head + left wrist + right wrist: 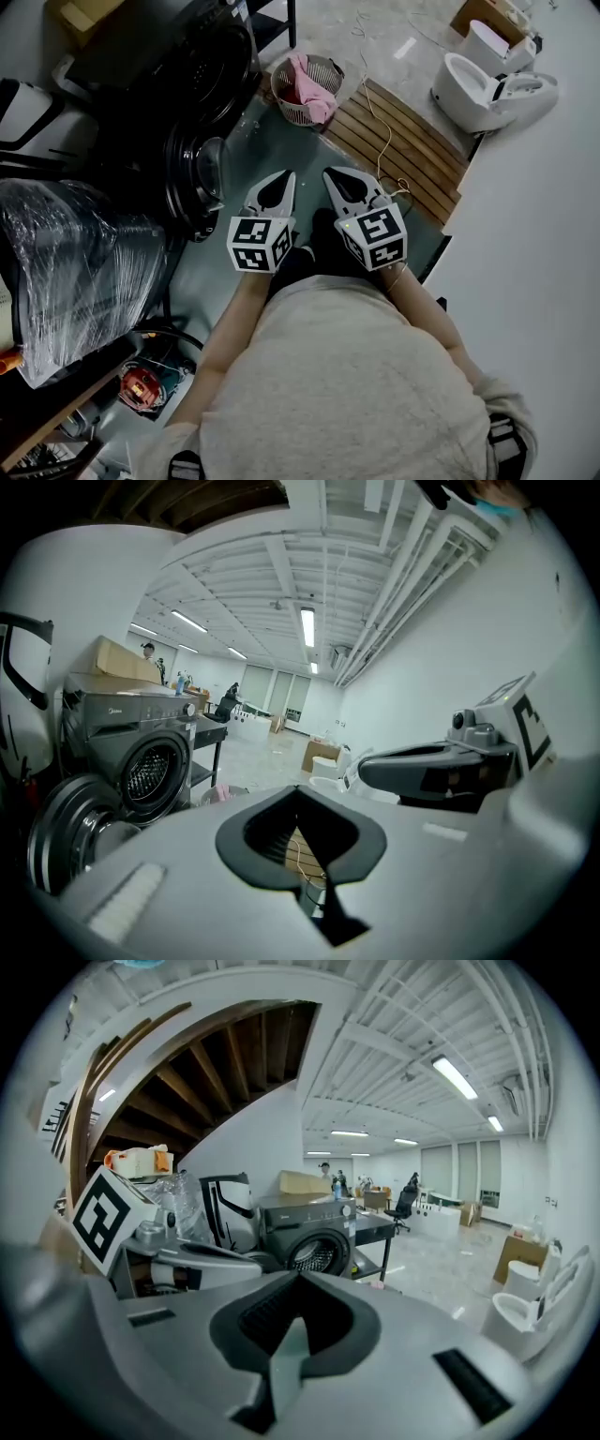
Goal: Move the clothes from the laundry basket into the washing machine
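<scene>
Where the head view looks steeply down over the person's beige-clad shoulders [356, 375], a bundle wrapped in clear plastic film [75, 272] lies at nine o'clock. At ten o'clock stands the dark grey front-loading washing machine [178, 84], with its round door [202, 192] swung open. The left gripper view shows the bare metal drum behind that opening.

The left gripper [281, 183], white with a marker cube at its rear, is held out at centre, pointing toward twelve o'clock. Its fingers [187, 855] are pressed together with nothing between them.

At twelve o'clock, well apart from both grippers, the round wire laundry basket [281, 98] stands on the floor just beside the machine's front corner. The crumpled pink clothes [314, 84] lie inside it, heaped toward its right rim.

The right gripper [339, 180], of the same white build, is held just beside the left one and parallel to it. Its fingers [403, 1335] likewise meet tip to tip and hold nothing.

A slatted brown wooden platform [412, 155] runs from one to three o'clock, with a thin pale cable [380, 122] trailing across it. A white ceramic toilet [487, 89] stands at two o'clock, beyond the platform.
</scene>
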The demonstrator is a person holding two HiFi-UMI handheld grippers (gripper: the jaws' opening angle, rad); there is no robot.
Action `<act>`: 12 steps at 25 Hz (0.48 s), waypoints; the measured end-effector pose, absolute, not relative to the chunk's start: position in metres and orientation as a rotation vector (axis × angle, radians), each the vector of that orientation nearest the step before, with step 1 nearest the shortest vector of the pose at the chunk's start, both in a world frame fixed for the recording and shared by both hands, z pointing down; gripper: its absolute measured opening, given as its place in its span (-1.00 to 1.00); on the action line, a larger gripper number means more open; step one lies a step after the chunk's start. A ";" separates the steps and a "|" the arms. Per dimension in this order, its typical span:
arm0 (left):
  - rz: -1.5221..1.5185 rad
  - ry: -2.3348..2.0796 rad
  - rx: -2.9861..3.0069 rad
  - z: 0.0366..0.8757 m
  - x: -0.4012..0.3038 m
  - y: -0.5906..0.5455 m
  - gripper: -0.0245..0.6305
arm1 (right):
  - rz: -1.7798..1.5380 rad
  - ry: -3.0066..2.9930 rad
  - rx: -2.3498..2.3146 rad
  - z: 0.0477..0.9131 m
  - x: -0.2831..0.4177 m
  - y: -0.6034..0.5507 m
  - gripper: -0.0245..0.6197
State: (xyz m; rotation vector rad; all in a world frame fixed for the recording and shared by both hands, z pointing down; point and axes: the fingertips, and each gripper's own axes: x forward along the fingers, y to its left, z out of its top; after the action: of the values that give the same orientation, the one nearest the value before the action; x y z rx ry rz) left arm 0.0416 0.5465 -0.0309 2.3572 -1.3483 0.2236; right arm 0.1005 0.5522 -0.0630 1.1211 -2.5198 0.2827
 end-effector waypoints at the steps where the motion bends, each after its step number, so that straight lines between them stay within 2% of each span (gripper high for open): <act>1: 0.225 -1.342 2.354 -0.028 0.041 0.543 -0.90 | 0.287 -2.514 1.136 -0.062 0.103 0.545 -0.90; 12: 0.198 -1.410 2.292 -0.002 0.023 0.405 -0.90 | 0.340 -2.564 1.124 -0.035 0.095 0.403 -0.90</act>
State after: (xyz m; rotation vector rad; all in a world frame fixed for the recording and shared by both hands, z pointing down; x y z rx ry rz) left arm 0.0228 0.4045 -0.0018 2.2915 -1.4098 0.1982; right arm 0.0954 0.4029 -0.0355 1.1237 -2.5644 0.3403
